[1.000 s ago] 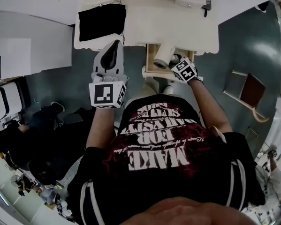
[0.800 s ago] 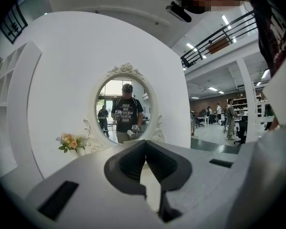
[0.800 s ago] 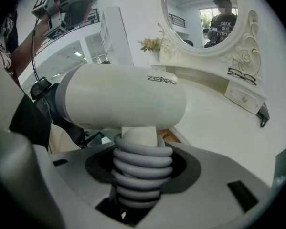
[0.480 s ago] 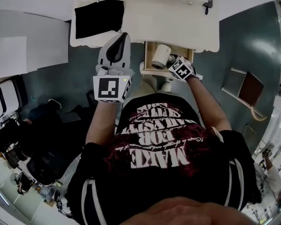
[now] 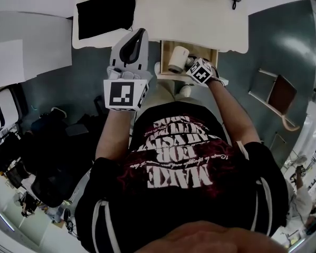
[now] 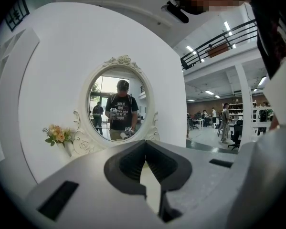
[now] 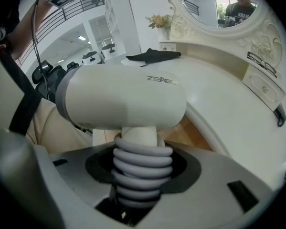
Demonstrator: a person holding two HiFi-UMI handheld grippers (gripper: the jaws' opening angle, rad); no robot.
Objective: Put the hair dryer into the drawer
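We hold the hair dryer (image 7: 123, 99) above the open drawer (image 5: 209, 55)
Our right gripper (image 7: 140, 162) clamps its coil-wrapped handle, with the barrel just beyond the jaws. Our left gripper (image 6: 145, 162) is closed, empty.

hair dryer (image 7: 123, 99): brand word starting "Z", rest unclear | shirt (image 5: 179, 162): "MAKE", "FOR", upside down

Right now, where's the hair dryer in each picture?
Head view: top middle, hair dryer at the open drawer.
Left gripper view: not in it.
Right gripper view: fills the middle, its handle held by the right gripper.
Shared landmark: the flowers, in all three views.
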